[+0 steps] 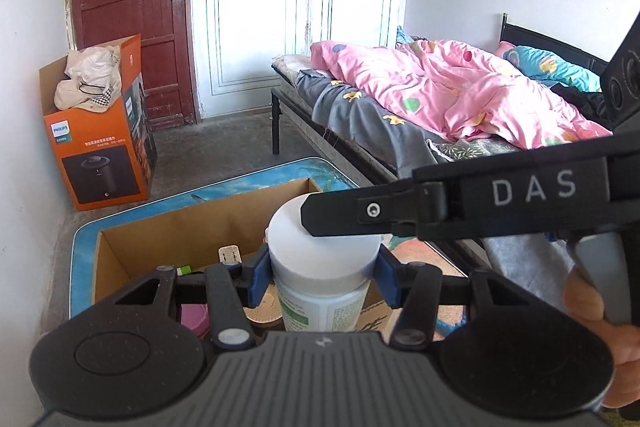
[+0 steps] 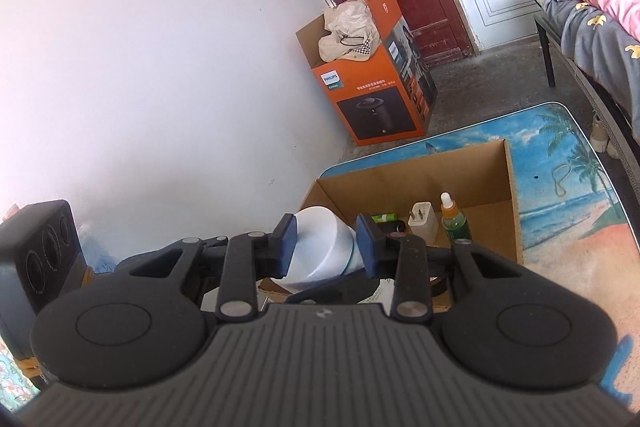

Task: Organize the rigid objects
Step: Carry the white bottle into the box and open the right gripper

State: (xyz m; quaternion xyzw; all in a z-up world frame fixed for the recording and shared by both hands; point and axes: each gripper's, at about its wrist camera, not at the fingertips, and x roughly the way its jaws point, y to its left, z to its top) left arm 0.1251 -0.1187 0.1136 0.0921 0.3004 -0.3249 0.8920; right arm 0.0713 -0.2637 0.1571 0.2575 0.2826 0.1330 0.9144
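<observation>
Your left gripper [image 1: 324, 277] clamps a white-lidded bottle [image 1: 322, 267] just under its lid, blue pads pressed against both sides, the bottle upright above the open cardboard box [image 1: 172, 227]. Your right gripper [image 2: 326, 247] reaches in from the side: in the left wrist view one black finger [image 1: 360, 211] lies across the top of the lid, and in the right wrist view its blue pads [image 2: 366, 247] stand narrowly on either side of the same lid [image 2: 320, 247]; whether they actually press on it cannot be told. Your hand [image 1: 600, 339] shows at the right edge of the left wrist view, wrapped round the right gripper's handle.

The box sits on the beach-print tabletop [image 2: 580, 195], toward its far left corner. Inside the box, along its far wall, stand a dropper bottle [image 2: 454, 219] with green liquid, a white plug adapter [image 2: 422, 223] just beside it, and a small green item [image 2: 384, 217] lying further left.

Beyond the table, an orange Philips carton [image 1: 100, 131] holding pale cloth stands on the floor against the wall, near a red-brown door [image 1: 132, 7]. A bed with a pink quilt [image 1: 440, 91] runs along the far side.
</observation>
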